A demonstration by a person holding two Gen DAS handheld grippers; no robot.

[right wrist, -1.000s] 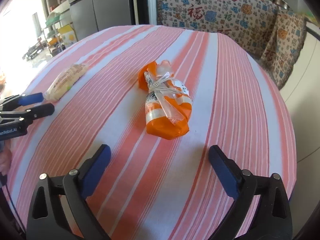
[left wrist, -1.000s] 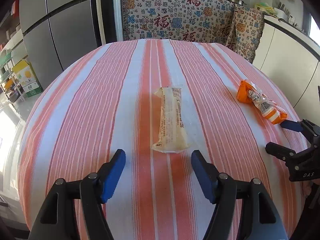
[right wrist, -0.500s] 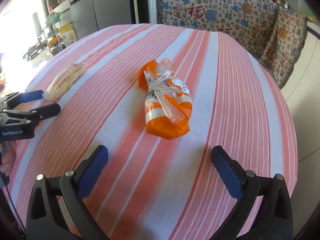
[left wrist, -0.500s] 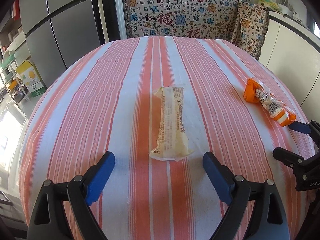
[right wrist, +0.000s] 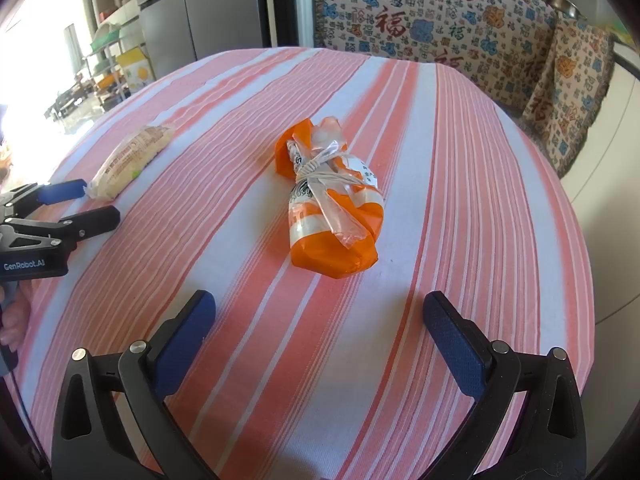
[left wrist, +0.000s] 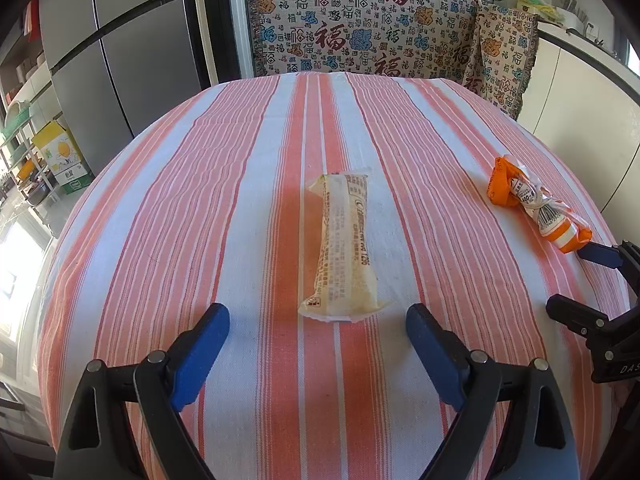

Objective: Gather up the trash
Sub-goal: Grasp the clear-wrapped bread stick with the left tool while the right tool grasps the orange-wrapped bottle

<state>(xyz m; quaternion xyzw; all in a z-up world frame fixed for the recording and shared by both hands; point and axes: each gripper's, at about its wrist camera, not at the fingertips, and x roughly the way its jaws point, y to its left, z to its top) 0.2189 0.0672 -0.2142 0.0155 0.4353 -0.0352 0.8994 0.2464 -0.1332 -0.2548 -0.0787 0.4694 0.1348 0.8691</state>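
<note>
A long pale yellow snack wrapper (left wrist: 343,245) lies flat on the striped tablecloth (left wrist: 200,208), lengthwise in front of my left gripper (left wrist: 318,334). That gripper is open, its blue pads wide apart just short of the wrapper's near end. A knotted orange and clear plastic bag (right wrist: 330,200) lies ahead of my right gripper (right wrist: 314,322), which is open with nothing between its pads. In the left wrist view the orange bag (left wrist: 534,204) sits at the right, with the right gripper's fingers (left wrist: 576,316) near it. In the right wrist view the yellow wrapper (right wrist: 130,160) lies beside the left gripper's fingers (right wrist: 60,192).
The table is round, so its cloth (right wrist: 500,240) drops off on all sides. A patterned throw over furniture (left wrist: 360,28) stands behind it. A grey fridge (left wrist: 120,52) and shelves with boxes (left wrist: 60,156) stand at the left, white cabinets (left wrist: 580,112) at the right.
My left gripper's jaws have spread wider and the wrapper now sits slightly farther ahead of them. The right gripper's jaws have also widened a little. Both pieces of trash lie where they were.
</note>
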